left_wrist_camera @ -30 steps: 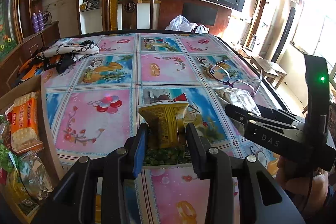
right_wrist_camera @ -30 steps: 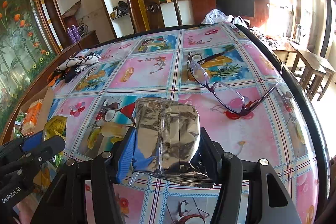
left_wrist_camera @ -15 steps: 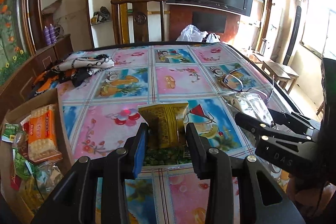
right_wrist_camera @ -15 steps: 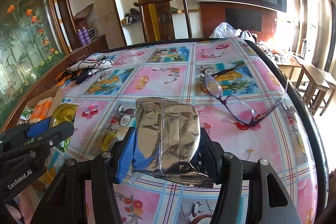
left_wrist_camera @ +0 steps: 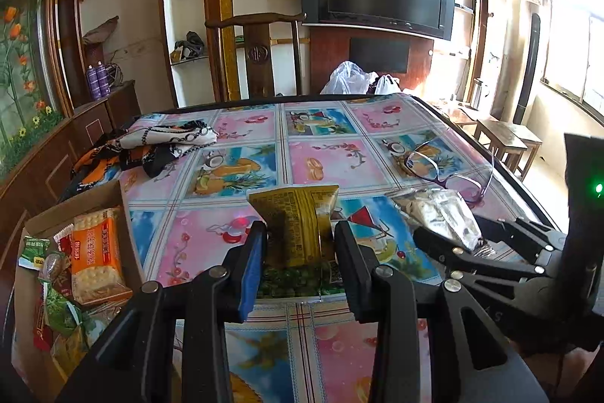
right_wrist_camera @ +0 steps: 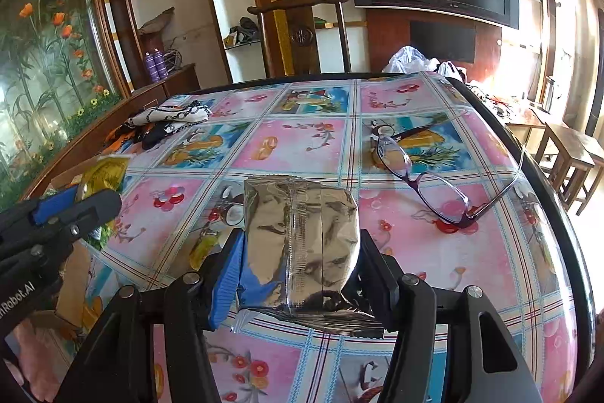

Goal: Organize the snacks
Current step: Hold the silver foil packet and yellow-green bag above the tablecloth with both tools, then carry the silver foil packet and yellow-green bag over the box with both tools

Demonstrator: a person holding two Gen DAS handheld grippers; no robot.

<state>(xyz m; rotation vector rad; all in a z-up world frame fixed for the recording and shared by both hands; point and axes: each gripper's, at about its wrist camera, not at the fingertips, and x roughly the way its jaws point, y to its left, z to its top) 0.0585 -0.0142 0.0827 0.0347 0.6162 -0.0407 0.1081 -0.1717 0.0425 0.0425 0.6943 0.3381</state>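
Risk: both packets are slick film pinched near one end and held above the surface [left_wrist_camera: 241, 244], so either could slide out on the way to the box [left_wrist_camera: 124, 244] at the left edge, and the glasses [right_wrist_camera: 426, 180] lie near enough the right gripper [right_wrist_camera: 298, 263] to be snagged. Count: two grippers, the left gripper [left_wrist_camera: 298, 252] clamped on one yellow packet [left_wrist_camera: 298, 221] and the right clamped on one silver packet [right_wrist_camera: 302, 240]; one box (several snacks inside, number unclear); one pair of glasses; one scarf [left_wrist_camera: 166, 138].

Cardboard box [left_wrist_camera: 36, 233] of snacks sits left of table [left_wrist_camera: 321, 153]; glasses [left_wrist_camera: 445, 172] lie far right.
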